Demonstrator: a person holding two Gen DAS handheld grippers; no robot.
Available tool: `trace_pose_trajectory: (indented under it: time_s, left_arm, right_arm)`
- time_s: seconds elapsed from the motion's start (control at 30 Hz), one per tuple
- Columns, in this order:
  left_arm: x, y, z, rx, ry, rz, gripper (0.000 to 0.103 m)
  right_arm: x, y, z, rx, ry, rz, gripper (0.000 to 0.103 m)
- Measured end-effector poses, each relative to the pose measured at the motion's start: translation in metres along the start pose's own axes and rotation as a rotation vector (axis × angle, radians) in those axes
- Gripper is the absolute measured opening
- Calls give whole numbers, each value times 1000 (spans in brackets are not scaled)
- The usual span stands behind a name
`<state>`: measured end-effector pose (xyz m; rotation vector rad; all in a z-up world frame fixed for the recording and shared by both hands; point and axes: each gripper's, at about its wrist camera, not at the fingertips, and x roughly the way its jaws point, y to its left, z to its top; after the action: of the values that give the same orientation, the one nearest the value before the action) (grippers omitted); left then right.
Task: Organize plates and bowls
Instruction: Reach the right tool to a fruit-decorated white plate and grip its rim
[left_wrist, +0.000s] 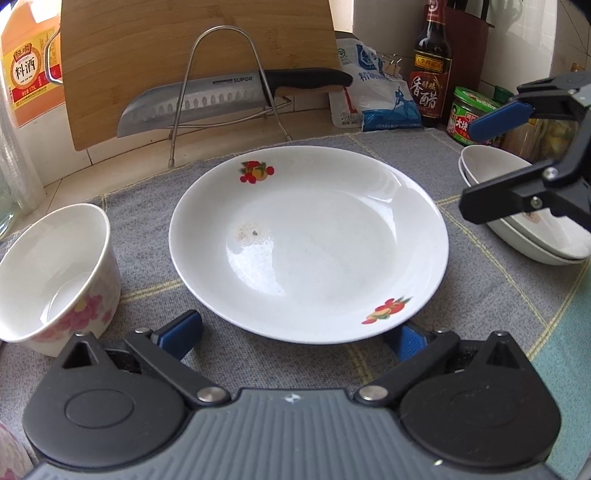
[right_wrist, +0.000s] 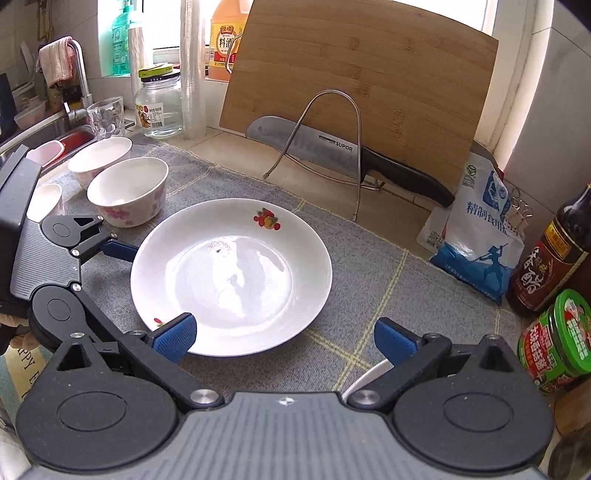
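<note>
A white plate (left_wrist: 308, 240) with fruit prints lies flat on the grey cloth (left_wrist: 480, 295). My left gripper (left_wrist: 293, 338) is open wide at its near rim: one pad stands clear on the left, the other pad (left_wrist: 404, 341) is tucked under the rim on the right. A flowered bowl (left_wrist: 55, 273) stands to the left. My right gripper (left_wrist: 484, 162) hovers open over stacked white dishes (left_wrist: 517, 229). In the right wrist view the right gripper (right_wrist: 286, 339) is open and empty beside the plate (right_wrist: 231, 277), with the left gripper (right_wrist: 127, 291) at the plate's left edge. Bowls (right_wrist: 127, 192) stand behind it.
A cutting board (right_wrist: 362, 74) leans at the back behind a knife (right_wrist: 354, 155) in a wire rack. A salt bag (right_wrist: 476, 236), vinegar bottle (right_wrist: 550, 262) and jars (right_wrist: 554, 343) line the right. A glass jar (right_wrist: 159, 103), tumbler (right_wrist: 107, 116) and sink tap (right_wrist: 79, 74) are at the left.
</note>
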<state>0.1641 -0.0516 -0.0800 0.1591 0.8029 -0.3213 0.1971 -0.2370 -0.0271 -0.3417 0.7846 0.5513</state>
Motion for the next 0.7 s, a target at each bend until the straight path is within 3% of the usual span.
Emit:
trace_pose_trajectory:
  time_s: [0.37,0.7]
  left_arm:
    - [-1,0,0,18,-17,-14,103]
    - [-1,1,0,41,-30,-30,103]
  right_arm:
    - [73,-27,44,-39,99,108,103]
    - [123,-31,60,-72,198,253,103]
